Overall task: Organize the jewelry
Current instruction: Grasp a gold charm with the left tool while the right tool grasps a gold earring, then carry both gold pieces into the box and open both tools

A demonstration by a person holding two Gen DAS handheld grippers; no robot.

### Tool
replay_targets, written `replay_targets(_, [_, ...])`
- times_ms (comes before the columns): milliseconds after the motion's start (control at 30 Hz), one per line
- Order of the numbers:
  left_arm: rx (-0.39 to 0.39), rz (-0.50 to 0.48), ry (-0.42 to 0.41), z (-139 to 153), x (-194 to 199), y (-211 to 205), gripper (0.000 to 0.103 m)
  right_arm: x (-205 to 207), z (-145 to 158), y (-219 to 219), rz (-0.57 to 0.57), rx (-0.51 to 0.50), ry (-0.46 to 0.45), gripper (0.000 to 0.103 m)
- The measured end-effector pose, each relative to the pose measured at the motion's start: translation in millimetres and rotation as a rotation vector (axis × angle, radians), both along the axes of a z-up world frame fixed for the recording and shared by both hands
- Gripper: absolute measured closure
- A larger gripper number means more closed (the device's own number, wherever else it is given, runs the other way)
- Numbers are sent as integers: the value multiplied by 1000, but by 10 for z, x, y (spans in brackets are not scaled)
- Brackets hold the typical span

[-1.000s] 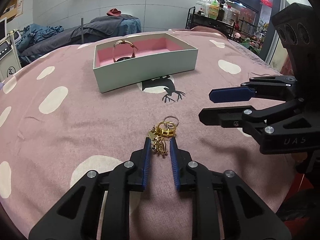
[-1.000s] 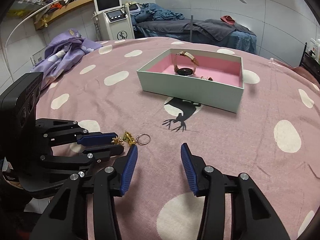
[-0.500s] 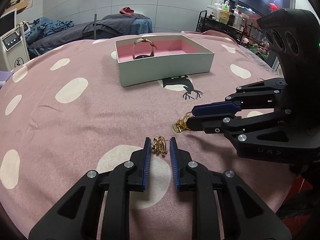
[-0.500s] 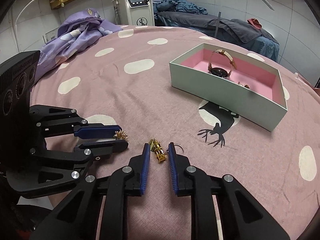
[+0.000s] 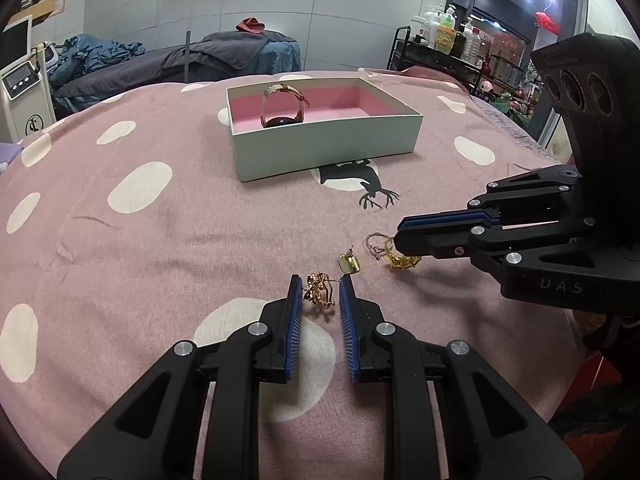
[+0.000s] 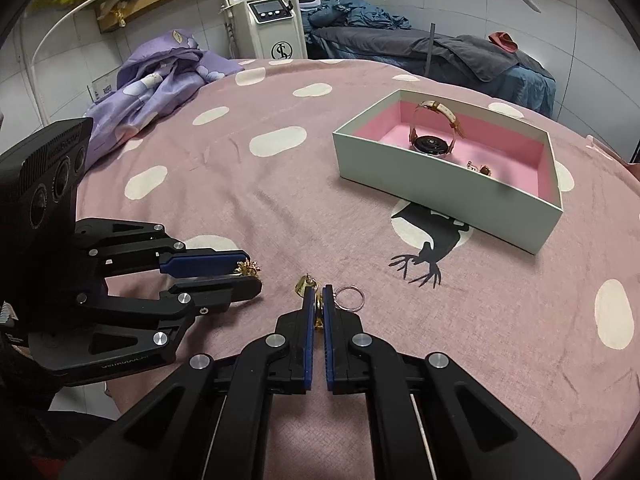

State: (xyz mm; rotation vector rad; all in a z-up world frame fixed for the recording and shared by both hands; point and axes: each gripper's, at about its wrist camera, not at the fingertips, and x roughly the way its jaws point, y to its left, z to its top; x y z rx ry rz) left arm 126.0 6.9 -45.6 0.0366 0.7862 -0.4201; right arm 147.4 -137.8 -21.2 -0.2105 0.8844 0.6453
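Observation:
A pale green box with a pink lining stands on the pink dotted cloth and holds a watch and a small earring. My left gripper has its jaws narrowly apart around a gold floral earring, which lies on the cloth. My right gripper is shut on a gold ring. A thin silver ring and a gold stud earring lie on the cloth beside it.
The box stands beyond a black deer print. A purple blanket lies at the far left edge of the bed. A machine with a screen and a massage bed stand behind.
My right gripper has closed from wide open onto the gold ring. The jewelry cluster has been pulled apart, and the left gripper has drawn back with the floral earring between its jaws.

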Motion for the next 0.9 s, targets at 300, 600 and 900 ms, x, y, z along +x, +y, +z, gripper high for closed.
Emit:
replay_targets(300, [2, -40, -24, 155, 45, -48, 84, 16, 171, -195, -28, 39, -10, 99])
replay_targets(600, [1, -78, -39, 306, 291, -147, 84, 178, 374, -357, -62, 44, -55, 99])
replay_targets(900, [-1, -76, -42, 507, 764, -168, 83, 498, 548, -455, -102, 59, -78, 99])
